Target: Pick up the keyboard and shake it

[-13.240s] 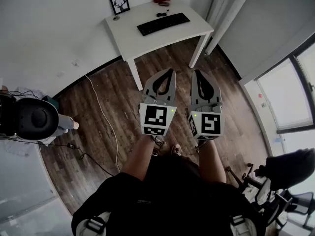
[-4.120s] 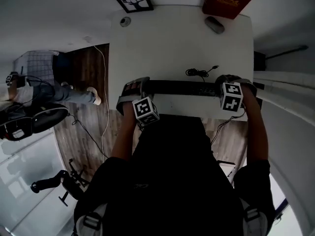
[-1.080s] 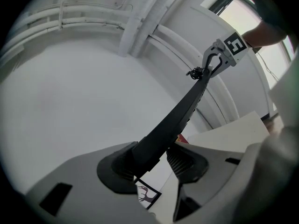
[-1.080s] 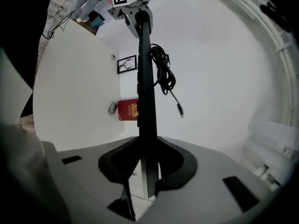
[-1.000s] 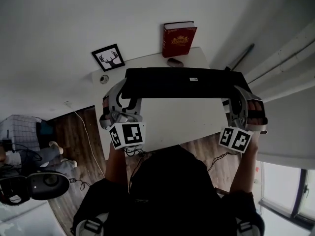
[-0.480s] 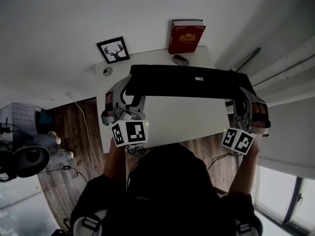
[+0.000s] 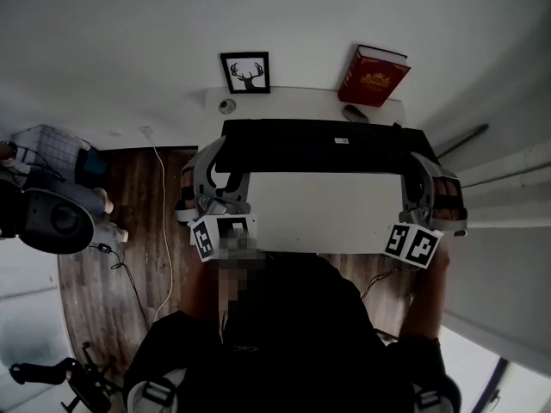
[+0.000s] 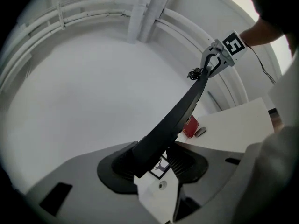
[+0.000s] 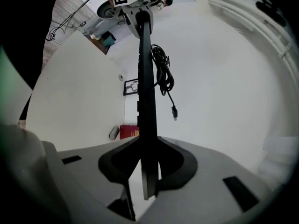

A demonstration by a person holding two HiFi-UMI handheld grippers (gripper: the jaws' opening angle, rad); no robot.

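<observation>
Keyboard was held up in the air over the tabletop. Left gripper fingers pinched its 9 o'clock end, right gripper fingers pinched the 3 o'clock end. Red book stood at 1 o'clock.

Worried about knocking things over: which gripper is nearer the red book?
Right. The right gripper holds the keyboard end on the red book's side; the left gripper holds the opposite end.

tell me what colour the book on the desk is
Red, with a gold emblem on the cover. The book shows best in the head view.
</observation>
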